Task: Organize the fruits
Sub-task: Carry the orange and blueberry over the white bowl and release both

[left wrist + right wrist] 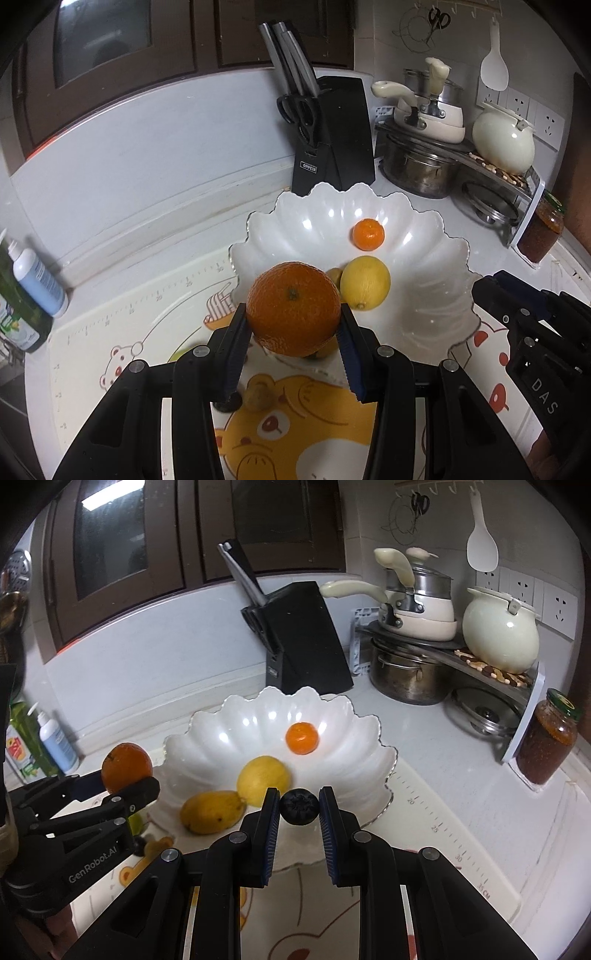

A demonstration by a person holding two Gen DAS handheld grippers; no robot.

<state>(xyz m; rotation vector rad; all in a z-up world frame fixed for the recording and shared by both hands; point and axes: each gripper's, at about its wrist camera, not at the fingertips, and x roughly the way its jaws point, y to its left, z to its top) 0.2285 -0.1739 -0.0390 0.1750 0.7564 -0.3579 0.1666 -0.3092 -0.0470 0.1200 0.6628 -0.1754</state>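
My left gripper [293, 325] is shut on a big orange [293, 308], held above the mat just before the near rim of the white scalloped bowl [314, 214]. In the right wrist view the same orange [125, 766] shows at the left in the left gripper [127, 786]. My right gripper [299, 806] is shut on a small dark blueberry [299, 806] at the bowl's [258, 716] front edge. Inside the bowl lie a small mandarin [302, 737], a lemon [263, 780] and a yellow mango [212, 811]. The mandarin [368, 234] and lemon [365, 282] also show in the left view.
A cartoon bear mat [295, 417] covers the counter; a brownish kiwi [260, 395] and a small dark fruit [227, 404] lie on it. A black knife block [334, 136] stands behind the bowl. Pots [406, 675], a cream kettle [500, 635] and a jar [546, 738] crowd the right; bottles [37, 280] stand left.
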